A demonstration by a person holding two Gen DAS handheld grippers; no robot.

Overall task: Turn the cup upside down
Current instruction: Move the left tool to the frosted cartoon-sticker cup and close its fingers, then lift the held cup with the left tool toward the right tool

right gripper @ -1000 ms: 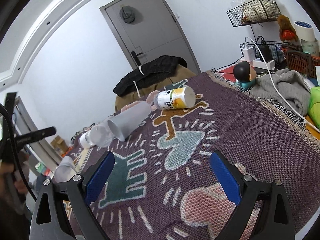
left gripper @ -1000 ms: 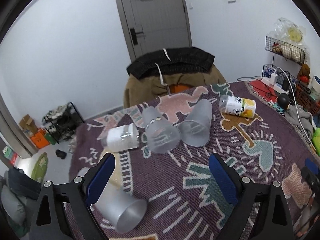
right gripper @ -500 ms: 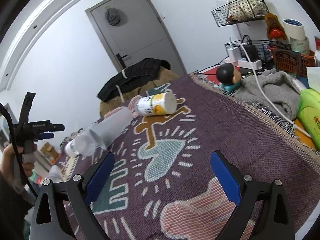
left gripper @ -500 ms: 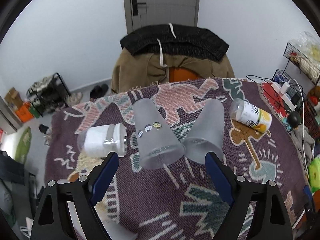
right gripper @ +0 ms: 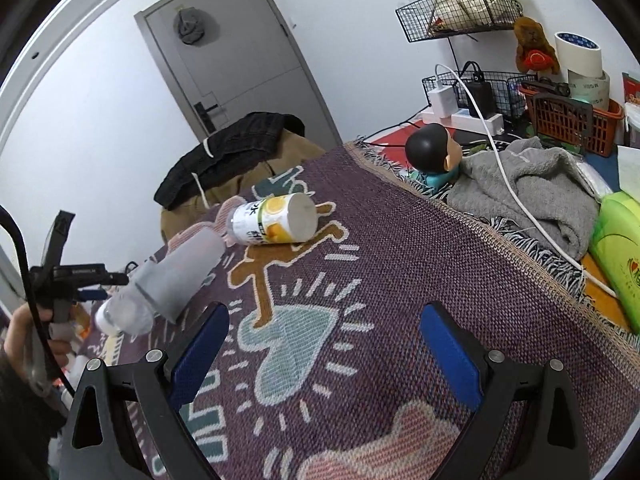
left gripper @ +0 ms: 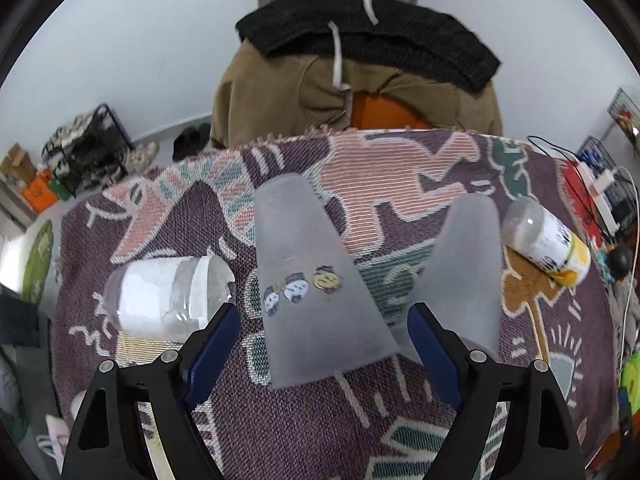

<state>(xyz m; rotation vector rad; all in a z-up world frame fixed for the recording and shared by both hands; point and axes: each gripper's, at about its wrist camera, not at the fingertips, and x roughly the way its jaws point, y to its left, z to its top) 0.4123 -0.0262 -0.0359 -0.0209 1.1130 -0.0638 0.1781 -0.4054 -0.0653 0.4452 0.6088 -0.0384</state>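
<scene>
While left gripper (left gripper: 323, 338) gapes | frosted cups (left gripper: 316, 292): 2 | bottles (left gripper: 546, 240): 2

This is a lived-in room of a home, not a lab or shop. A grey interior door (right gripper: 236, 60) with a lever handle has a cap hung on it. A chair draped with a brown jacket (left gripper: 356, 92) and black garment stands at the bench, which is covered by a woven throw with cartoon figures (right gripper: 400, 280). A shoe rack (left gripper: 86, 148) with shoes sits by the wall. Wire wall baskets (right gripper: 460, 4), a plush toy (right gripper: 534, 46), tape rolls (right gripper: 580, 56), a charger and power strip (right gripper: 460, 108), a crumpled grey towel (right gripper: 532, 192) and a cartoon figurine (right gripper: 434, 156) crowd one side.
</scene>
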